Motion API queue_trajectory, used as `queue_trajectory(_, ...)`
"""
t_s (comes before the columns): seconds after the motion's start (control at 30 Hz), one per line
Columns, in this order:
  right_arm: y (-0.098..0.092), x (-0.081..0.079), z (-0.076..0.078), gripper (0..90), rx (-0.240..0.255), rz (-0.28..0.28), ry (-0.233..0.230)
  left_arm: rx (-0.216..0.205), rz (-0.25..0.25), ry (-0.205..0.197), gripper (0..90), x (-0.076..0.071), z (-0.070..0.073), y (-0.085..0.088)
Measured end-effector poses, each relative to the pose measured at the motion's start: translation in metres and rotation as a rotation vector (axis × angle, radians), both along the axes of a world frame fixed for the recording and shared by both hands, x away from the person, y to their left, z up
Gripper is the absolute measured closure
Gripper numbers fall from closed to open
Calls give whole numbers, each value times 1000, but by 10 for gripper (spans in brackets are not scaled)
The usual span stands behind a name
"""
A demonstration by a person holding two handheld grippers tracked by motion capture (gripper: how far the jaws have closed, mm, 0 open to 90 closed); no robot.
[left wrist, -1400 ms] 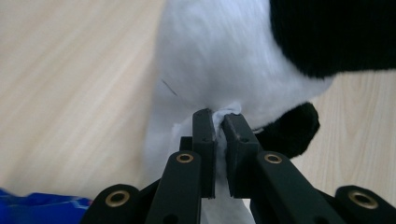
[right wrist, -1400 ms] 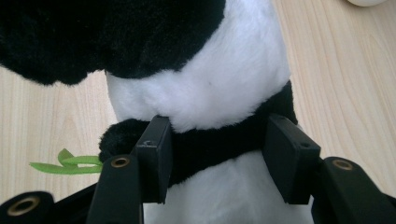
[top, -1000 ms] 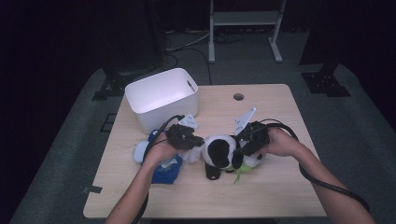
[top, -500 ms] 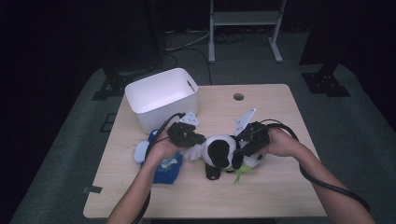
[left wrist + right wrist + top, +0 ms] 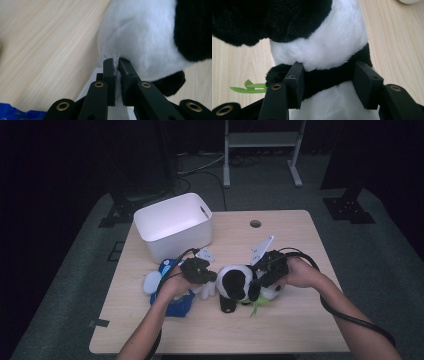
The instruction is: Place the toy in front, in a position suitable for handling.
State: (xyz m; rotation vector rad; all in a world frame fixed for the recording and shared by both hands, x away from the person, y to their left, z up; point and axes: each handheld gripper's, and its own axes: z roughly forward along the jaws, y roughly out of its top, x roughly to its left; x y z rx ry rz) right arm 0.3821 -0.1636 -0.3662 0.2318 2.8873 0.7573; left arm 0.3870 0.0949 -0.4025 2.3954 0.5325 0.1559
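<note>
panda plush (image 5: 235, 284) lies on the wooden table (image 5: 295, 320), in front of the white bin (image 5: 172, 225) and a bit to its right, near the table's middle. left gripper (image 5: 212, 279) sits just left of the panda, jaws closed tight on a thin white bit of plush at the panda's edge; in the left gripper view the two black jaws (image 5: 117, 72) are nearly touching with white fabric pinched between them. cannot tell if that bit is the panda's own or a tag. right gripper (image 5: 256, 287) is on the panda's right side, jaws part-way apart and clamped on the panda's body; in the right gripper view the pads (image 5: 294, 82) press on both sides of the black band across the plush (image 5: 322, 45). green ribbon-like strip (image 5: 249, 87) pokes out beside the panda, lying on the table front-right of it (image 5: 256, 307). blue plush toy (image 5: 172, 297) lies left of the panda, under the left hand (image 5: 175, 285), just in front of the bin. right hand (image 5: 300, 274) is right of the panda.
</note>
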Motion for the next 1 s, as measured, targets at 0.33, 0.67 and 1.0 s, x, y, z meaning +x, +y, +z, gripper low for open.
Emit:
queue_trajectory(0.33, 1, 0, 0, 453, -2, -3, 2, -36, -68, -39, 836, -20, 24, -2)
queue_trajectory(0.67, 1, 1, 0, 452, -3, -7, 0, -61, -147, -46, 837, -28, 37, -13)
queue_trajectory(1.0, -1, 1, 1, 403, 25, 1, 10, -61, -111, 10, 838, -22, 14, -4)
